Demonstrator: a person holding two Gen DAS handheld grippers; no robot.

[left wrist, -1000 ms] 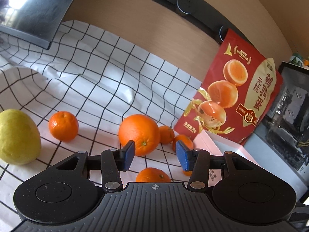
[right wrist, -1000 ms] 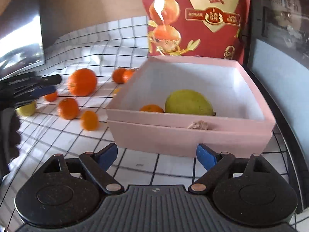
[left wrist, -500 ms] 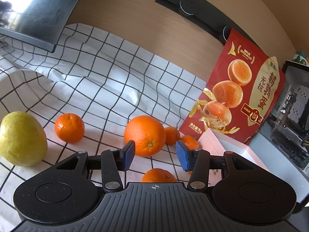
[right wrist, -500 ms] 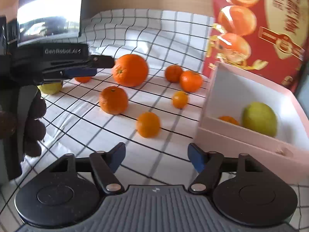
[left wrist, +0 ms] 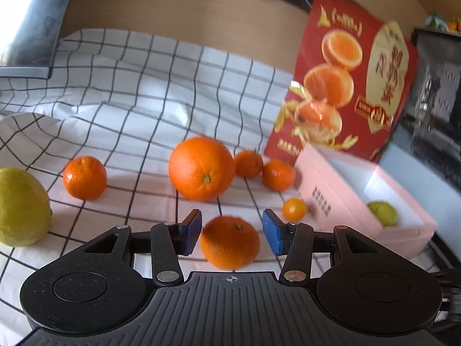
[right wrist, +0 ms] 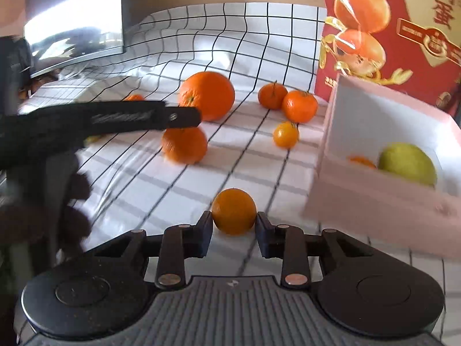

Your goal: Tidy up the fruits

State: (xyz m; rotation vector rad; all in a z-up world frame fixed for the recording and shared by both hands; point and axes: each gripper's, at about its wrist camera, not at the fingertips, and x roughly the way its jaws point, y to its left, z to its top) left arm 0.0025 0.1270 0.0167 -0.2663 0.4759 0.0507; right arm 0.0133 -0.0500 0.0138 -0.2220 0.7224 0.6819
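Observation:
My left gripper (left wrist: 232, 232) is open, its blue pads either side of a mandarin (left wrist: 229, 241) on the checked cloth, with small gaps. My right gripper (right wrist: 234, 230) stands around a small orange (right wrist: 234, 210), pads close to its sides; contact is unclear. A big orange (left wrist: 201, 168), several mandarins and a yellow-green pear (left wrist: 21, 206) lie on the cloth. The pink box (right wrist: 374, 196) at the right holds a pear (right wrist: 407, 163) and a mandarin (right wrist: 361, 161).
A red snack bag (left wrist: 345, 86) stands behind the box. A monitor (right wrist: 75, 26) is at the back left. The left gripper's body (right wrist: 100, 121) and the gloved hand reach across the right wrist view. The cloth is wrinkled at the back.
Both grippers moved forward and down. The left now straddles a mandarin. The right swung left from the box, narrowed its jaws and now brackets a small orange.

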